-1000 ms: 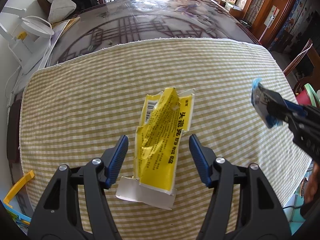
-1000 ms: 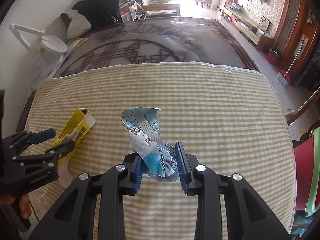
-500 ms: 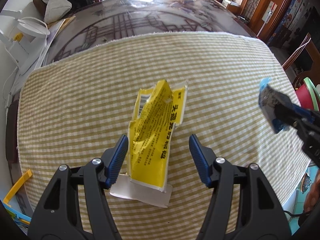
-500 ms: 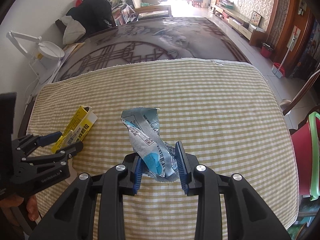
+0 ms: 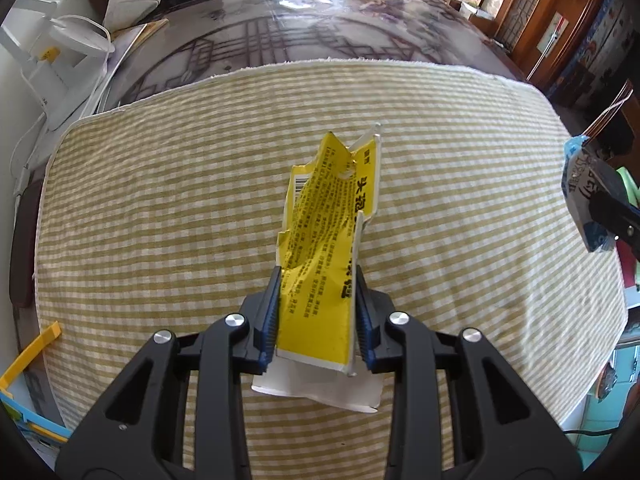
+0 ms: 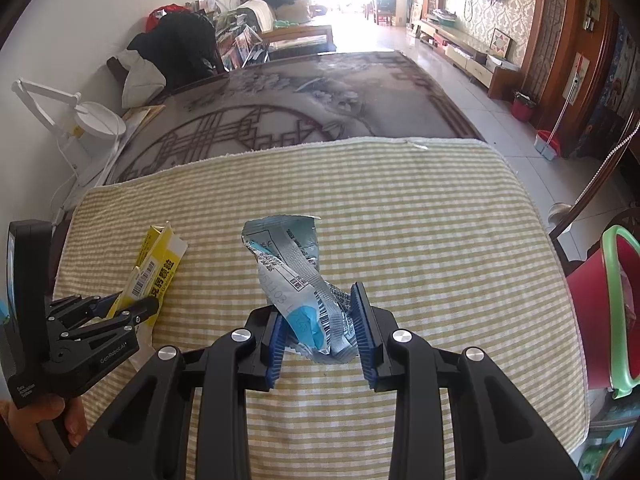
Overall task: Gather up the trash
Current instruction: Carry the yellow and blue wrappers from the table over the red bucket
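Left tool [image 5: 316, 312] just clamped the yellow packet [image 5: 324, 256].
My right tool [image 6: 320, 332] grips the blue wrapper [image 6: 296, 280] above the checked tabletop [image 5: 160, 208]; both pieces look ready for binning.

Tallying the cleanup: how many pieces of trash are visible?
2. The yellow wrapper sits clamped in the left hand-held gripper; the blue-silver wrapper is in the right hand-held gripper. More may lie outside view.

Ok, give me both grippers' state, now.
Left gripper: jaws have just closed, shut on the yellow packet.
Right gripper: shut on the crumpled blue wrapper.
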Available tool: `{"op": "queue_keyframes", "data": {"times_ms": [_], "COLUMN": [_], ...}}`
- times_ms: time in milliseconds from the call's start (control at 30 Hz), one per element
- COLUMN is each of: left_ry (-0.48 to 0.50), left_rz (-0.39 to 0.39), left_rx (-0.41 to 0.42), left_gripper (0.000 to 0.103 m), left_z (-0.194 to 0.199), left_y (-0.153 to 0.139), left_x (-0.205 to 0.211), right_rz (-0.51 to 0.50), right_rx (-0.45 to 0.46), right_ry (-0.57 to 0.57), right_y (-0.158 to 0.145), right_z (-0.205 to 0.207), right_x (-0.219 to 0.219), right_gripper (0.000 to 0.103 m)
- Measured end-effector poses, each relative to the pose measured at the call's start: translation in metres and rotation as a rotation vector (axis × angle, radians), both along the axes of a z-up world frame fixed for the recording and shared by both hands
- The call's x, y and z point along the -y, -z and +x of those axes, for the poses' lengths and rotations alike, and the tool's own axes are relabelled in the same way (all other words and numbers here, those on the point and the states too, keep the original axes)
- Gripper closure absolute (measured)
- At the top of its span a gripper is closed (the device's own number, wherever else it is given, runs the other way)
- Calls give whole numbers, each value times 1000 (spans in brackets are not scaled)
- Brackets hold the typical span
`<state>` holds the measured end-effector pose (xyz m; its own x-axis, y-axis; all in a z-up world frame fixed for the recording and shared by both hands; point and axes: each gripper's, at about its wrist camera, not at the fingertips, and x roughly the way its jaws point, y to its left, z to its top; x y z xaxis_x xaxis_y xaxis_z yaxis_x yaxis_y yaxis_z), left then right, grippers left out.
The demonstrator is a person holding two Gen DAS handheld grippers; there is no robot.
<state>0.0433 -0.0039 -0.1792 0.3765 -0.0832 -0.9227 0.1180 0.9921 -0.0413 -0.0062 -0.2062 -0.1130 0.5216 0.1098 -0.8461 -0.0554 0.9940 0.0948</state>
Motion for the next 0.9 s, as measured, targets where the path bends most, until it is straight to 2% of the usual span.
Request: {"op": "queue_keyframes", "data": {"times_ms": [200,467,900], "left_ry": [13,49,100], "left_rz": [-30,-57,-44], "left_rx": [51,104,127], "left_gripper": [72,72,72], "left_z": [-2,-1,-10], "left_y": [-25,-50,-62], "left_x": [13,49,138], "right_rz": [6,26,58], "right_rx": [39,84,135], "right_ry": [17,39,84], "right_y": [-16,-32,-51], "right_z": [-1,-9,-29], "right_x": [9,34,120], "right_gripper": [73,73,73]}}
